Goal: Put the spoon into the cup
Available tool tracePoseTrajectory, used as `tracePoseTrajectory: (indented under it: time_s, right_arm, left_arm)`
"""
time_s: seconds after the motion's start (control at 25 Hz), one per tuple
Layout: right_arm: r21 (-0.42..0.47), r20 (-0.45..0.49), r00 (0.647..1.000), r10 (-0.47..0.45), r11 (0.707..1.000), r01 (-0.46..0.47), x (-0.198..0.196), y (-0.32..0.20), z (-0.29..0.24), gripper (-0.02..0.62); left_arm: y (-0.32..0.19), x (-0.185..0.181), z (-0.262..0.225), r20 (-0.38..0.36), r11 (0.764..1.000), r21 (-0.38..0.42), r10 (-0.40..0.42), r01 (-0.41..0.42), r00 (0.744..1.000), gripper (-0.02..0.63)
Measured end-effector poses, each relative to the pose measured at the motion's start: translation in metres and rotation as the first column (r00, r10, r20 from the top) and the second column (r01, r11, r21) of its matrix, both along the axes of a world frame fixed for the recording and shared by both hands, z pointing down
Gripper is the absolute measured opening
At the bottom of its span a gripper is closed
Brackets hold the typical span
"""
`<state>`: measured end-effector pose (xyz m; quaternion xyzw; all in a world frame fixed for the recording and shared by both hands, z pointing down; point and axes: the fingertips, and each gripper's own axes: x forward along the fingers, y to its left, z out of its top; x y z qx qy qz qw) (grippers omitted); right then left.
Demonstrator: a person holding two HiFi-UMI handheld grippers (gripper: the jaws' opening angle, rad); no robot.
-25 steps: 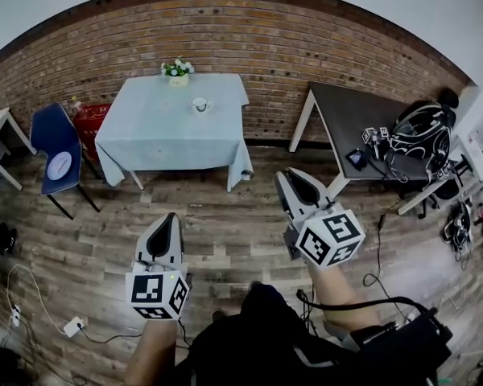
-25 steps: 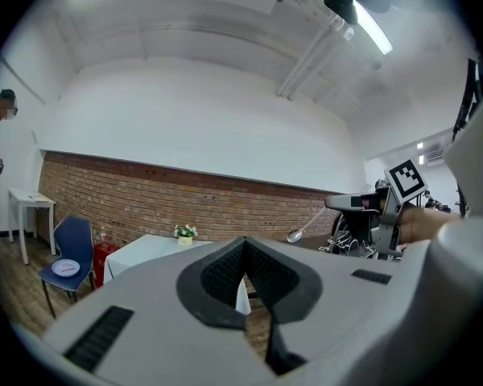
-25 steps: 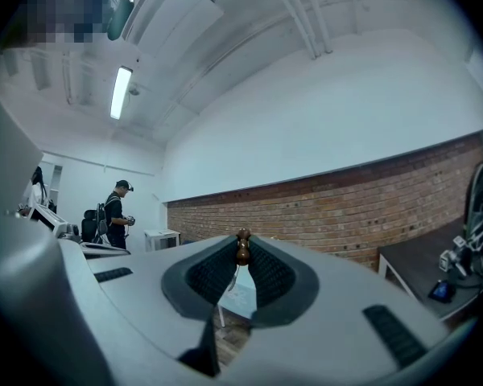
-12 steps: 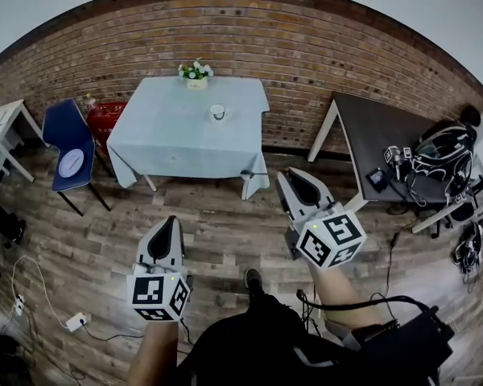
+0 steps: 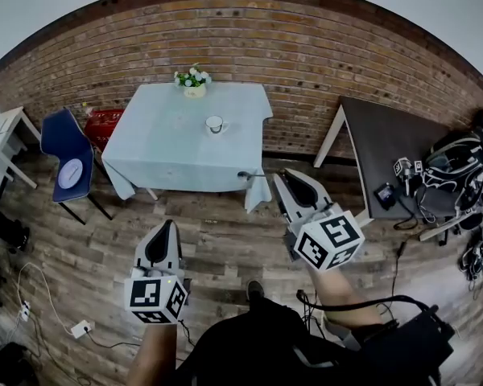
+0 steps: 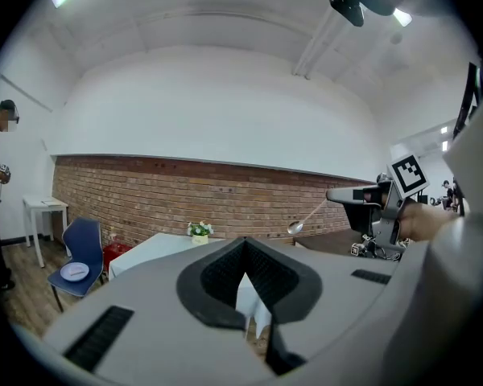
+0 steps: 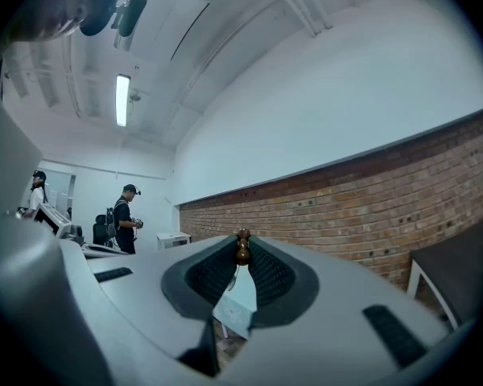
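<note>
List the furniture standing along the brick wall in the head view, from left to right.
small white table → blue chair → table with pale tablecloth → dark table

Staged lab room; brick wall (image 5: 249,47), clothed table (image 5: 169,135), gear-strewn desk (image 5: 378,143), floor power strip (image 5: 80,328)

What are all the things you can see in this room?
table: one, pale blue cloth, by the brick wall
cup: one, white, on that table
flowers: one pot, white and green, table's far edge
chair: one, blue, left of the table
plate: one, white, on the chair
box: one, red, by the wall behind the chair
second table: one, dark brown, right side
spoon: one, silvery, in the right gripper
left gripper: one, grey, shut, empty
right gripper: one, grey, shut on the spoon
</note>
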<state>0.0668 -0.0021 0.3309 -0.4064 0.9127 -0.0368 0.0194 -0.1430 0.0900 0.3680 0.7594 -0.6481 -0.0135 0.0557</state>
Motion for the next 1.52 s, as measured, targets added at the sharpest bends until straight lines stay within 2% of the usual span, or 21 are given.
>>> tracePoseTrajectory:
  time_s: [0.24,0.44,0.8,0.96,1.2,1.52]
  right_arm:
    - [-0.01,-0.001,1.0,-0.011,1.0,0.011,0.018,-0.045,0.002,0.055]
    - [-0.035,0.006,1.0,0.004,0.999,-0.004,0.043,-0.084,0.006,0.055]
    - [-0.038,0.018,0.999,-0.039,0.998,0.039,0.046,-0.126,0.01,0.055]
    - [-0.043,0.009,0.999,-0.04,0.998,0.041,0.034,-0.144,0.013,0.055]
    - [-0.051,-0.005,1.0,-0.021,0.998,0.021,0.012,-0.18,0.019,0.055]
    - [-0.058,-0.007,1.0,0.014,0.998,-0.015,-0.024,-0.233,0.016,0.055]
  left_arm:
    - [-0.049,0.034,-0.011,-0.014,0.999,0.027,0.047,-0.047,0.999,0.01]
    - [-0.086,0.046,-0.003,0.066,1.0,-0.026,0.013,-0.011,0.998,0.009]
    - [-0.127,0.054,0.007,0.026,0.999,-0.051,0.006,-0.004,1.0,0.01]
    - [-0.151,0.046,0.013,-0.012,0.999,-0.051,0.013,-0.014,1.0,0.009]
    - [-0.197,0.032,0.013,-0.01,0.998,-0.025,0.063,-0.063,0.998,0.009]
    - [-0.259,-0.012,0.009,-0.023,0.996,-0.01,0.088,-0.089,0.996,0.01]
